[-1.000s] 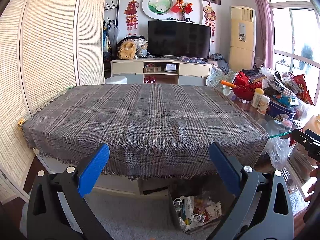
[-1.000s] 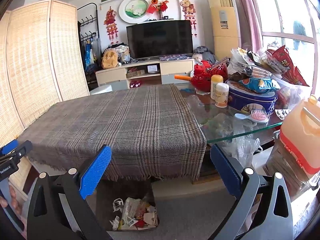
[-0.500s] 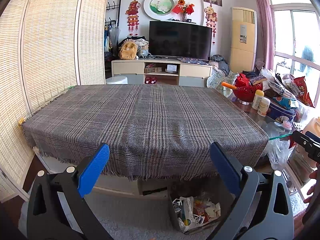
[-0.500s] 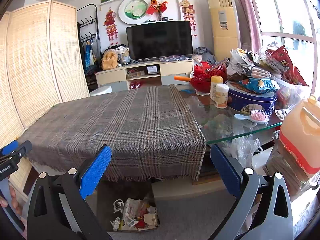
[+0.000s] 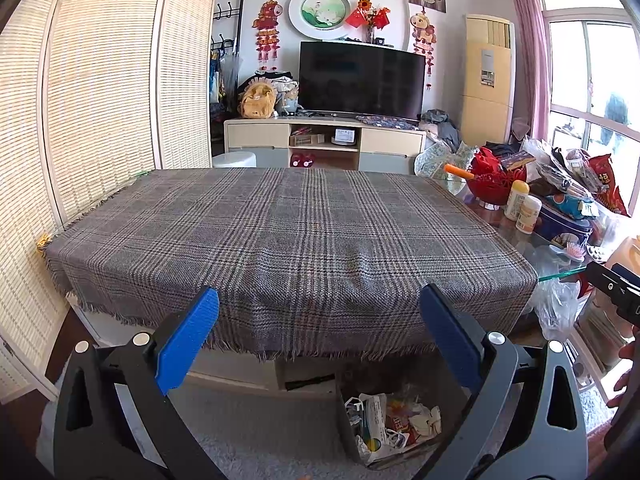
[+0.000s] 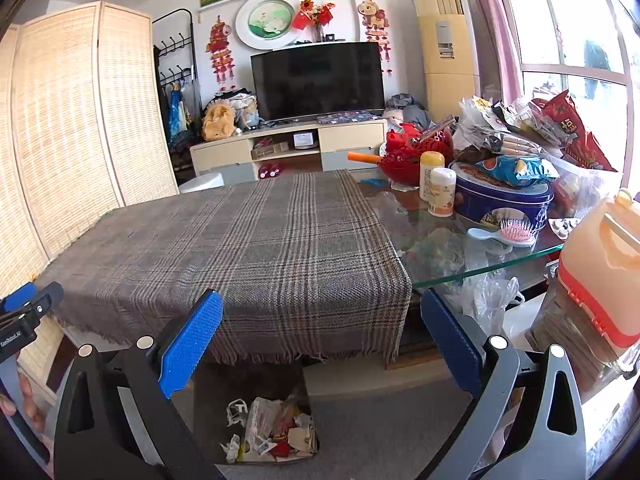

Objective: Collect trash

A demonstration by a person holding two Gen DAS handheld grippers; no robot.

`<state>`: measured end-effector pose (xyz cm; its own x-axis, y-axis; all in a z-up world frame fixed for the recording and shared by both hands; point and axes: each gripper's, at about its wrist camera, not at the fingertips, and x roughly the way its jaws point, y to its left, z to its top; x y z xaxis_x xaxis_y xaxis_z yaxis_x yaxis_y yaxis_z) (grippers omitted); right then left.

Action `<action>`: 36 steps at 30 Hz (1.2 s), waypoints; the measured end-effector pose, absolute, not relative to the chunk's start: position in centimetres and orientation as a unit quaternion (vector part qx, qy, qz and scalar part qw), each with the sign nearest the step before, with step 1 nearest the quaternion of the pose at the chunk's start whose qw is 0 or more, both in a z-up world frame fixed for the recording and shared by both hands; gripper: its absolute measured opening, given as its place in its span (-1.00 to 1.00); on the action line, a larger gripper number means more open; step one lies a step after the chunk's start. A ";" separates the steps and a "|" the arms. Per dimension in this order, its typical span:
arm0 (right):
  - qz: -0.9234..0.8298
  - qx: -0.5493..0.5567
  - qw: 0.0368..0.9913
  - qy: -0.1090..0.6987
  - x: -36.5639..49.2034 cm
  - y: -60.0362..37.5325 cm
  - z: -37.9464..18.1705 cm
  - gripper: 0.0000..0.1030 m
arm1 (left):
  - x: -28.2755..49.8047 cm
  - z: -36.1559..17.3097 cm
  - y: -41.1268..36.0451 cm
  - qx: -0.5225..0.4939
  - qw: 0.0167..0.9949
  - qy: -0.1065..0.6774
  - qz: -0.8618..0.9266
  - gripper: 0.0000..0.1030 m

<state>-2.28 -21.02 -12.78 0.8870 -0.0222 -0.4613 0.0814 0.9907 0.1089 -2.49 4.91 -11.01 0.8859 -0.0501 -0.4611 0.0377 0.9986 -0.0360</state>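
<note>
A brown cardboard bin point(image 5: 352, 436) holding crumpled paper and wrappers point(image 5: 394, 426) stands on the floor under the table's front edge; in the right wrist view the bin point(image 6: 208, 408) holds the same trash point(image 6: 272, 430). My left gripper point(image 5: 318, 332) is open and empty, held in front of the table edge above the bin. My right gripper point(image 6: 320, 336) is open and empty too, at the same height. The grey plaid cloth point(image 5: 288, 240) on the table is bare. The right gripper's tip shows at the left wrist view's right edge point(image 5: 614, 288).
The glass table end point(image 6: 472, 248) carries a blue tin point(image 6: 504, 200), two bottles point(image 6: 438, 188), a red basket point(image 6: 404, 152), a pink hairbrush point(image 6: 508, 234) and snack bags point(image 6: 560, 128). An orange jug point(image 6: 600, 272) stands at the right. A plastic bag point(image 6: 488, 296) hangs under the glass.
Both views have shifted only slightly, with the table a little lower in frame. Both grippers stay open and empty.
</note>
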 end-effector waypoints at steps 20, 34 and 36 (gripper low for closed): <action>-0.026 0.067 0.969 0.237 -2.4 -21.0 -12.5 0.94 | -2.4 -11.1 5.1 -0.014 0.970 0.241 -0.019 0.84; -0.027 0.070 0.969 0.237 -2.4 -21.1 -12.4 0.94 | -2.4 -11.1 5.1 -0.013 0.971 0.240 -0.018 0.84; -0.026 0.071 0.969 0.236 -2.4 -21.1 -12.4 0.94 | -2.5 -11.0 5.0 -0.013 0.971 0.239 -0.018 0.84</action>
<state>-2.42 -21.06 -12.39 0.8870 -0.0164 -0.4615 0.0837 0.9885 0.1259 -2.46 5.05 -11.01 0.8847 -0.0419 -0.4643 0.0292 0.9990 -0.0344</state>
